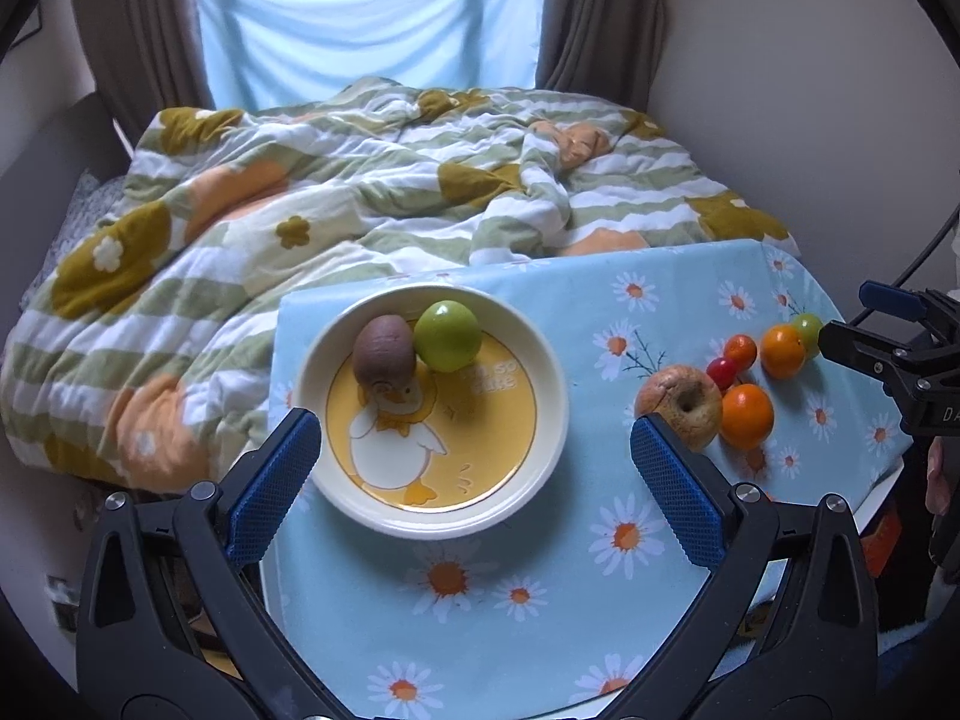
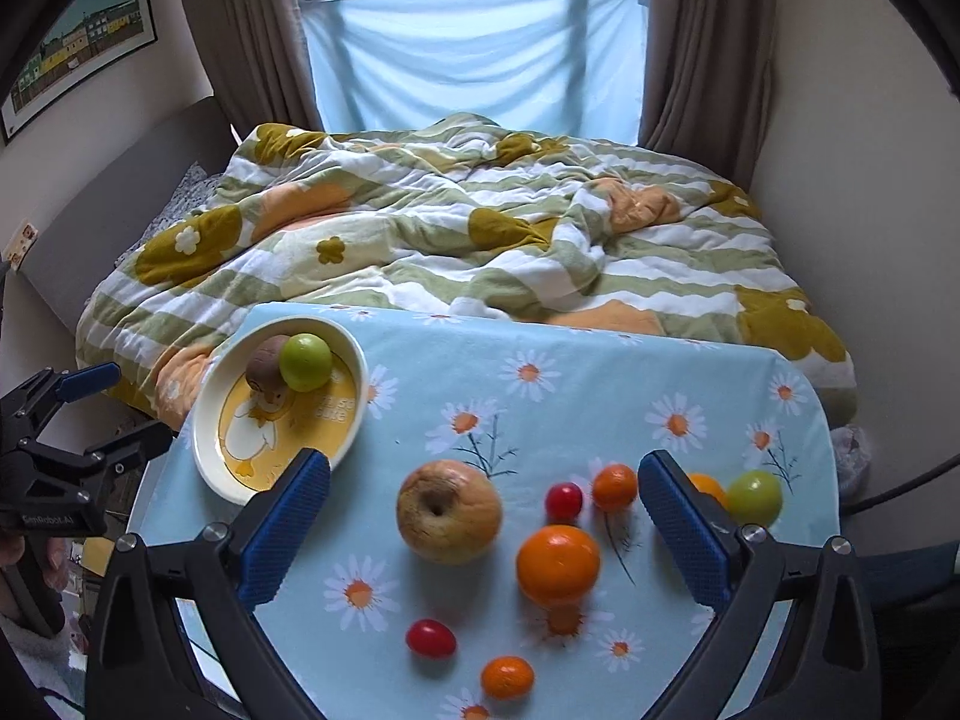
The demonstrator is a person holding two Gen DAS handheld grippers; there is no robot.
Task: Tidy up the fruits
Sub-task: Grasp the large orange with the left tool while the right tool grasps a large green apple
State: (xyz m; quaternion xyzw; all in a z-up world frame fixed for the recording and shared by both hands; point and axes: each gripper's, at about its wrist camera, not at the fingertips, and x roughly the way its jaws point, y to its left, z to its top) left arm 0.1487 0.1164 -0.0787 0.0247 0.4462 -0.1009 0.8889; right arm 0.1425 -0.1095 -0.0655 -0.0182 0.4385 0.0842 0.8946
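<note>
A cream bowl (image 1: 555, 384) with a duck print holds a brown kiwi (image 1: 383, 349) and a green fruit (image 1: 448, 336); the bowl also shows in the right wrist view (image 2: 207, 420). My left gripper (image 1: 474, 450) is open and empty, hovering above the bowl. On the cloth lie a wrinkled apple (image 2: 449, 510), a large orange (image 2: 558, 564), small oranges (image 2: 614, 486) (image 2: 507, 677), red tomatoes (image 2: 431, 638) (image 2: 563, 501) and a green fruit (image 2: 755, 498). My right gripper (image 2: 483, 531) is open and empty above the apple.
The table has a light blue daisy cloth (image 2: 540, 396). Behind it is a bed with a rumpled flowered quilt (image 2: 456, 228), brown curtains and a window. Walls close in on the right. The table edge drops off at the left (image 1: 270, 396).
</note>
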